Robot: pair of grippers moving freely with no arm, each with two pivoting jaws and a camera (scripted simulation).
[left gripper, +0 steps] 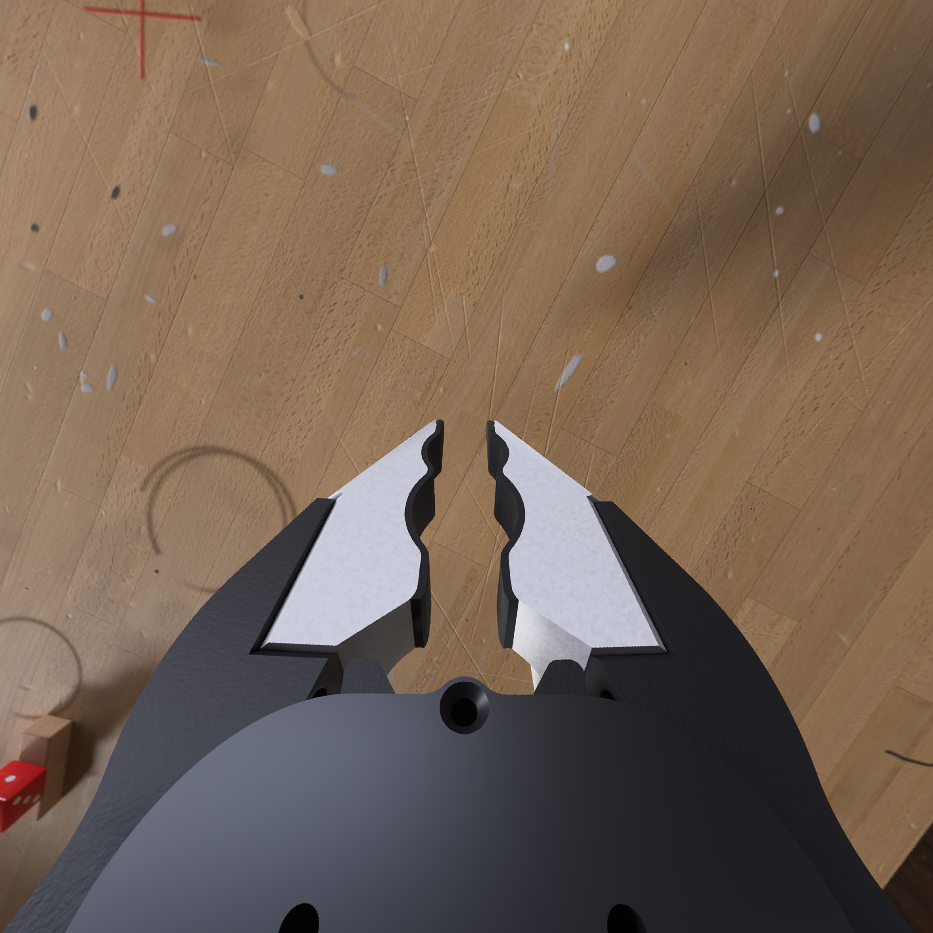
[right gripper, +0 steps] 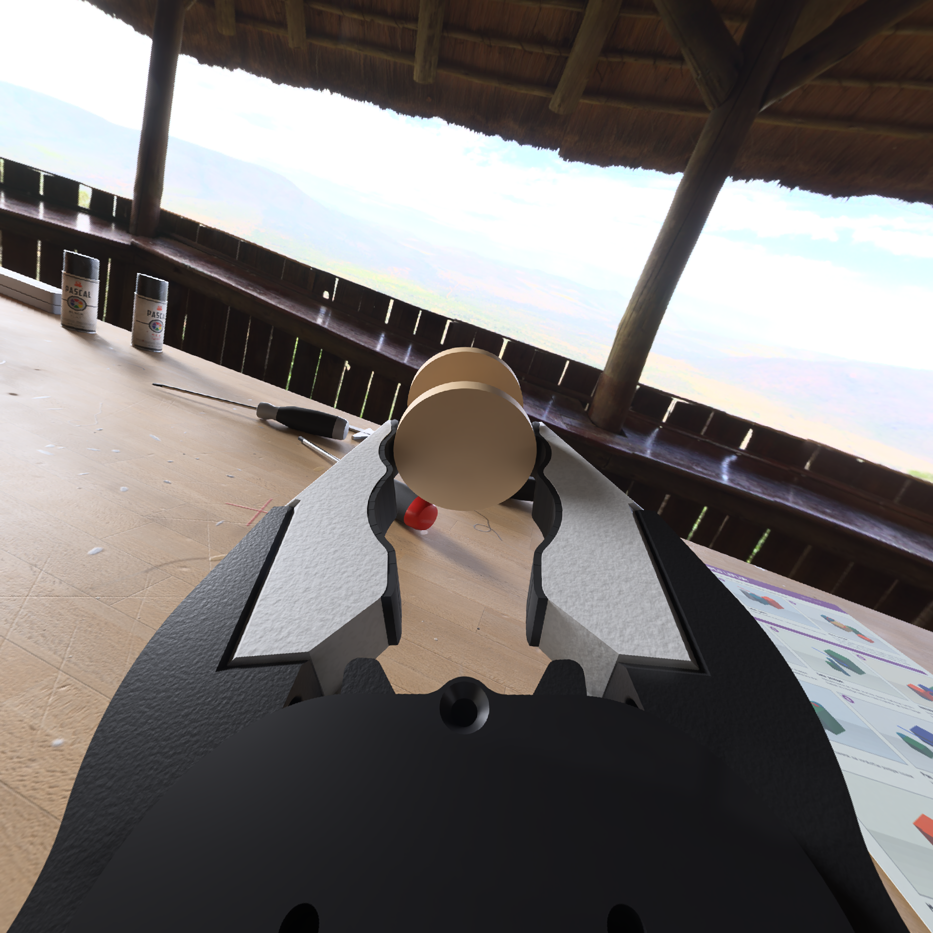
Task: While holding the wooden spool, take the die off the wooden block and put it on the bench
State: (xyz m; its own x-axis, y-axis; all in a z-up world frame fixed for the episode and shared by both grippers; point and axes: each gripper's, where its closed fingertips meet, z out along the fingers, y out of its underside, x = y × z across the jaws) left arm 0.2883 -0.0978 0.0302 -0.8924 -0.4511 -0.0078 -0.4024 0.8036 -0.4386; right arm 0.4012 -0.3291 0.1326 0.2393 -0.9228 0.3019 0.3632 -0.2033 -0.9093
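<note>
In the left wrist view, a red die (left gripper: 17,792) with white pips sits on a small wooden block (left gripper: 50,752) at the lower left edge, on the bench (left gripper: 505,227). My left gripper (left gripper: 464,429) is empty and hangs over bare bench well to the right of the die. Its jaws stand a narrow gap apart. In the right wrist view, my right gripper (right gripper: 464,434) is shut on the wooden spool (right gripper: 467,454), held at the fingertips above the bench, with one round end facing the camera.
In the right wrist view, two spray cans (right gripper: 80,293) stand at the far left, screwdrivers (right gripper: 303,419) and a red-handled tool (right gripper: 419,512) lie beyond the spool, and a printed sheet (right gripper: 858,707) lies at the right. A dark railing (right gripper: 656,454) runs behind the bench edge.
</note>
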